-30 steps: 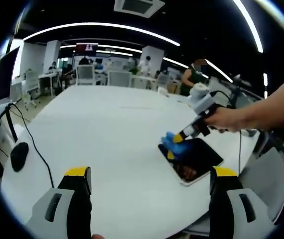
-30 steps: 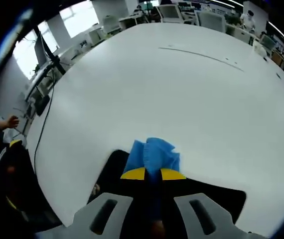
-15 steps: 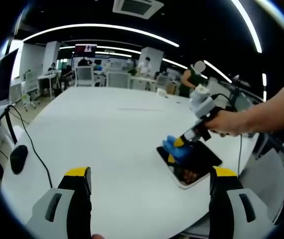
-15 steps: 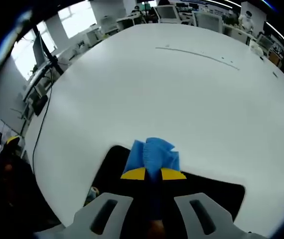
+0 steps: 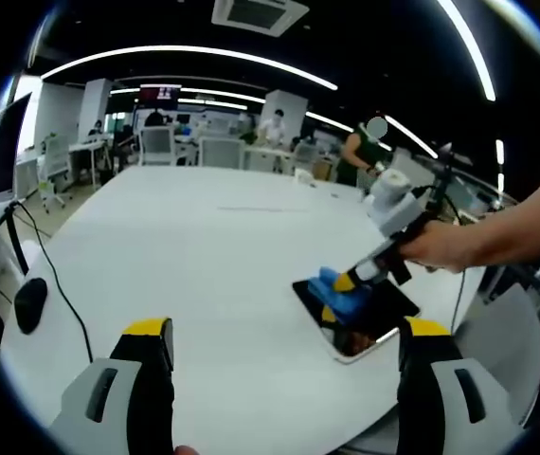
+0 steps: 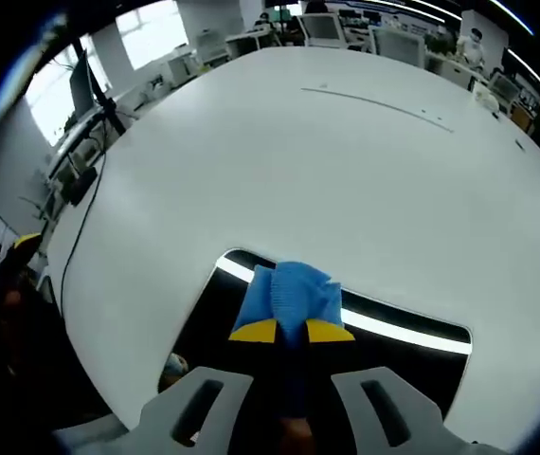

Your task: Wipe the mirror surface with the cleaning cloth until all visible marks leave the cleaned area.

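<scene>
Cloth point(image 6: 296, 293) on mirror point(image 6: 393, 355)

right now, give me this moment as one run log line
phase: wiping | right gripper: shut on blue cloth, pressed on mirror | left gripper: open, off the mirror | surface: white table

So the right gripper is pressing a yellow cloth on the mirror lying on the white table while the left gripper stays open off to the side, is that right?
Not quite: the cloth is blue, not yellow; only the jaw tips are yellow. The right gripper view shows it pinched in the right gripper on the mirror, which lies on the white table. The left gripper is open, as its own view shows.
</scene>
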Demonstrator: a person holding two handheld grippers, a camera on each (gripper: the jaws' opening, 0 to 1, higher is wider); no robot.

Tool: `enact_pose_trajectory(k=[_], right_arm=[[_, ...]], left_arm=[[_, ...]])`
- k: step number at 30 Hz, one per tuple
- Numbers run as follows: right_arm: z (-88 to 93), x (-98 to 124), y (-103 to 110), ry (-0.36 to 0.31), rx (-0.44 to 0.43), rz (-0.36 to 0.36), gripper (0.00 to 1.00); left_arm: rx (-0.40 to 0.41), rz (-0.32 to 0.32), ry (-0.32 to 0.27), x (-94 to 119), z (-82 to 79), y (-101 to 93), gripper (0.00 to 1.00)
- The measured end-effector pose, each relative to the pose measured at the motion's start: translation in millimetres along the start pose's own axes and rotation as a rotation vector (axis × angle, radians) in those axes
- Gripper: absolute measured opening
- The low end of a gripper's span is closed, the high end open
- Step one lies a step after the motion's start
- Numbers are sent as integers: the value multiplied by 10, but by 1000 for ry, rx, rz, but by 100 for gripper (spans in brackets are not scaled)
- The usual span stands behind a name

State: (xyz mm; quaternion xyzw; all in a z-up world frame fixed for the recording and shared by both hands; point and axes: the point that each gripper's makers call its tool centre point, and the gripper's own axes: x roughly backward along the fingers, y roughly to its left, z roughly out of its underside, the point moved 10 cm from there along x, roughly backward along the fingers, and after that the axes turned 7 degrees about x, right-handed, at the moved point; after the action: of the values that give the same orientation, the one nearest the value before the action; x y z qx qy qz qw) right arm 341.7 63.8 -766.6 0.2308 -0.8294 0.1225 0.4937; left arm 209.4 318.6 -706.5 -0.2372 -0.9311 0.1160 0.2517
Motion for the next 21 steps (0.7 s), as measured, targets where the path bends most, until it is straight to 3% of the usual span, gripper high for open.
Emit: enact_pose_trajectory(k=[13,21], right_arm=[[160,77,100,-18,2,17,3],[222,111,140,-23,-7,9,4]], left_arm=[[-43,36,34,-23,-22,-38,100],[-44,17,19,-43,-21,18,100]])
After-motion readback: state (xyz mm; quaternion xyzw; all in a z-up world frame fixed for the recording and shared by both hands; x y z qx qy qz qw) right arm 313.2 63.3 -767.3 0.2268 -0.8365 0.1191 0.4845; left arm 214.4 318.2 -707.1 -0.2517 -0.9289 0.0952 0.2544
